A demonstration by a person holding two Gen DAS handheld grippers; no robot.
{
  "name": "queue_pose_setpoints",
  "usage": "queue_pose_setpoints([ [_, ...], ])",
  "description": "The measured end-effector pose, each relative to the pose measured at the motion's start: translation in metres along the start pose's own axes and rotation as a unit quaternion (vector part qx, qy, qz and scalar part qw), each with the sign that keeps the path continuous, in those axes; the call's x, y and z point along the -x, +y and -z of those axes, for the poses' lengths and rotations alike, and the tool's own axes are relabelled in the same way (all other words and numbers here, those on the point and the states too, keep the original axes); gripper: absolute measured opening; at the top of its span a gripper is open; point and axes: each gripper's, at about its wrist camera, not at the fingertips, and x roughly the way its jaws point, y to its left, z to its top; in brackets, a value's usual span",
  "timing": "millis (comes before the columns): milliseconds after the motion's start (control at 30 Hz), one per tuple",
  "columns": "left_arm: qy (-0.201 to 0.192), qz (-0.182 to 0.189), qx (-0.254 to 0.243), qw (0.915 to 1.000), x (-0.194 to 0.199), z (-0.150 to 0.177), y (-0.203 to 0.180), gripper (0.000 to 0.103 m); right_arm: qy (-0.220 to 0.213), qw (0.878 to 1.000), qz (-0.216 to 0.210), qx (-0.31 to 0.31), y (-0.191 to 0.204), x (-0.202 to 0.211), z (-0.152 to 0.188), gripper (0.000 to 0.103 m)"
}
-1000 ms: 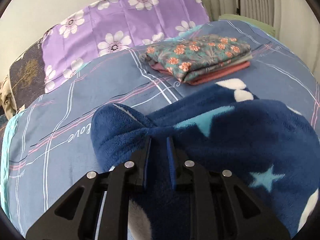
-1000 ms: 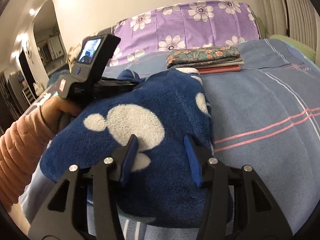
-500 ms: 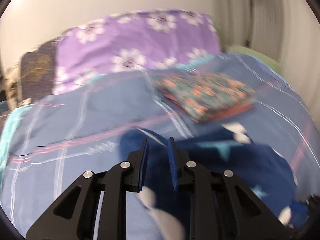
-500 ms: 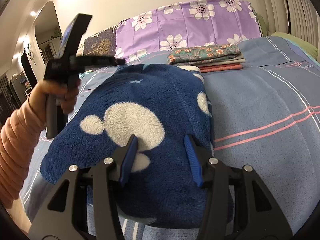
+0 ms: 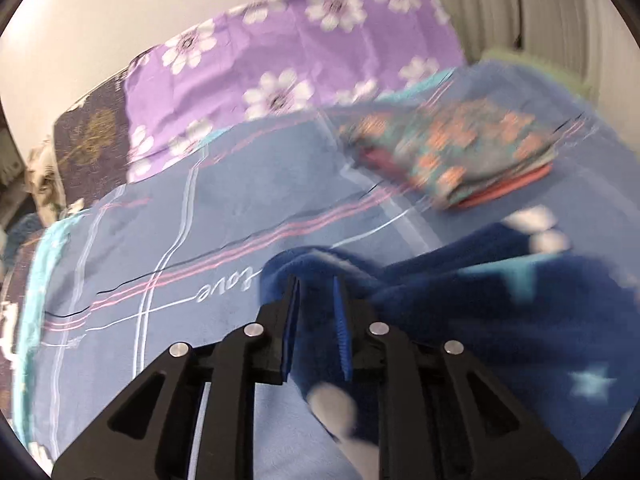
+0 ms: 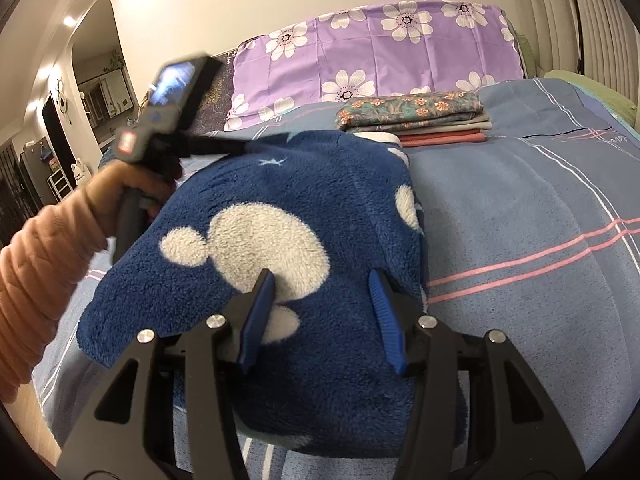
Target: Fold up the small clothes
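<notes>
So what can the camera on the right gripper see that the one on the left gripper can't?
Only the right wrist view shows the person's left hand holding the left gripper, an orange sleeve, and a doorway into another room. Only the left wrist view shows the word "Love" written on the bedsheet. Both show the blue fleece garment, the stack of folded clothes and the purple flowered pillow.

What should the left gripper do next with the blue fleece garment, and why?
Probably carry the pinched edge across toward the right gripper, then let go. The left gripper stands nearly closed on a fold of the blue fleece garment at its far corner, while the right gripper rests half open over the near end, so the fold looks half done.
</notes>
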Motion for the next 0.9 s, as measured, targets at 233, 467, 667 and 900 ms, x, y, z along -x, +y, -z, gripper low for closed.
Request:
queue_pose_setpoints([
  [233,-0.014,0.171,-0.102,0.9799,0.035,0.0,-0.082,0.043,0.0,1.0,0.002,0.002,0.001,0.0,0.0,0.05],
  [467,0.084,0.161,-0.132,0.9743,-0.011,0.017,-0.109,0.042,0.002,1.0,-0.001,-0.003,-0.001,0.0,0.0,0.051],
  [667,0.027,0.138,-0.112,0.9838,0.042,0.021,-0.099,0.043,-0.003,1.0,0.001,0.001,-0.001,0.002,0.002,0.051],
  [900,-0.026,0.149,-0.139,0.9786,0.132,0.072,-0.077,0.05,-0.003,1.0,-0.01,-0.008,-0.005,0.002,0.002,0.051],
])
